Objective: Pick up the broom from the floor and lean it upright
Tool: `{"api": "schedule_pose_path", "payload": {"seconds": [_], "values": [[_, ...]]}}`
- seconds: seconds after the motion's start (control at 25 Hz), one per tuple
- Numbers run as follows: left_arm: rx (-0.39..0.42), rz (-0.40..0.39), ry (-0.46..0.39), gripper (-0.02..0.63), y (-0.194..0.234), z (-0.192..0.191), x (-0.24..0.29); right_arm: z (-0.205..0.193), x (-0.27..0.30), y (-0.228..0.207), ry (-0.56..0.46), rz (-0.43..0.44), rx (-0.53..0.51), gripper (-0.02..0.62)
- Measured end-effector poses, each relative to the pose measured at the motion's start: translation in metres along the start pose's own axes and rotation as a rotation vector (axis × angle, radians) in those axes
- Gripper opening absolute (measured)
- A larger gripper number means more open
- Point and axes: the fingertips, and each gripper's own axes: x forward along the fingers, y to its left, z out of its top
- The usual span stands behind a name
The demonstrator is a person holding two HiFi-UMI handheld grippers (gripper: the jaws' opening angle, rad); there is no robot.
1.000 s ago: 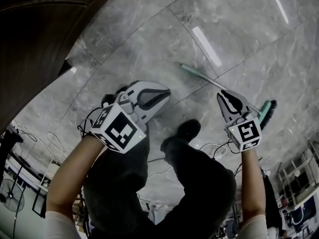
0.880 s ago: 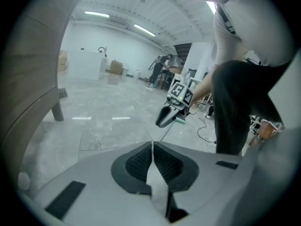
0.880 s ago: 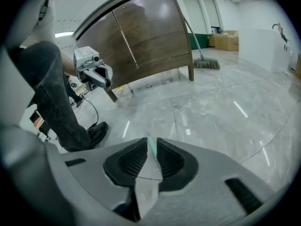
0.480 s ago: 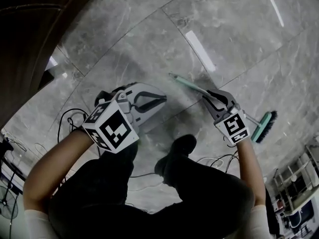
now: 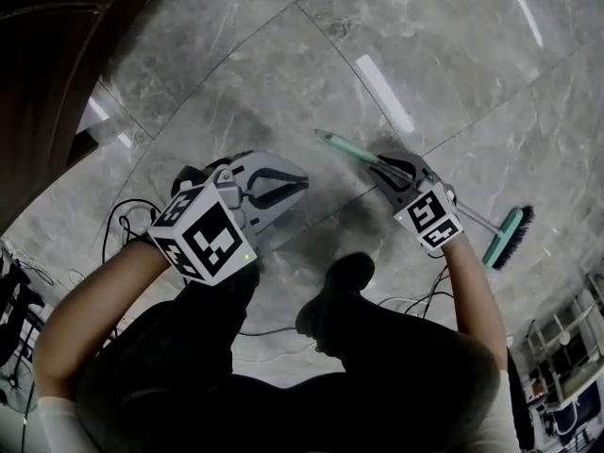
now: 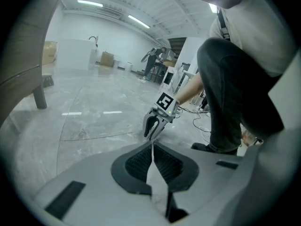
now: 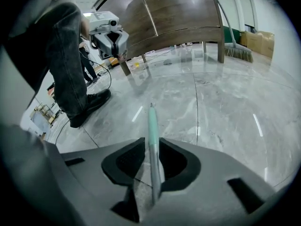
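The broom lies flat on the grey marble floor, its pale green handle (image 5: 342, 146) running right to a green brush head (image 5: 508, 238). My right gripper (image 5: 379, 166) is low over the handle's near part. In the right gripper view the handle (image 7: 152, 126) passes between the pads, with small gaps at either side, and the jaws are opening. My left gripper (image 5: 300, 179) hovers to the left of the handle's tip, shut and empty. The left gripper view shows its pads meeting (image 6: 151, 147), with the right gripper (image 6: 151, 130) beyond on the floor.
A dark wooden piece of furniture (image 5: 57, 55) stands at the left, on legs (image 7: 220, 44). A second broom (image 7: 237, 51) leans by it. Cables (image 5: 127, 217) trail on the floor near the person's shoe (image 5: 344, 274). Shelves and clutter sit at the lower right.
Both grippers have sunk toward the floor. The right one came down from above the broom onto its handle, and its jaws have widened around it. The left stayed shut.
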Motion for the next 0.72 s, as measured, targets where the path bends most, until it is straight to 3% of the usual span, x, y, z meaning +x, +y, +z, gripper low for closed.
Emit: {"api": "schedule_pose_path", "payload": {"seconds": [0.44, 0.72], "values": [[-0.015, -0.030, 0.022, 0.012, -0.009, -0.010, 0.010, -0.029, 0.016, -0.005, 0.114, -0.052, -0.150, 0.091], [-0.019, -0.029, 0.015, 0.012, 0.000, -0.010, 0.010, -0.017, 0.005, -0.004, 0.101, -0.011, -0.095, 0.080]]}}
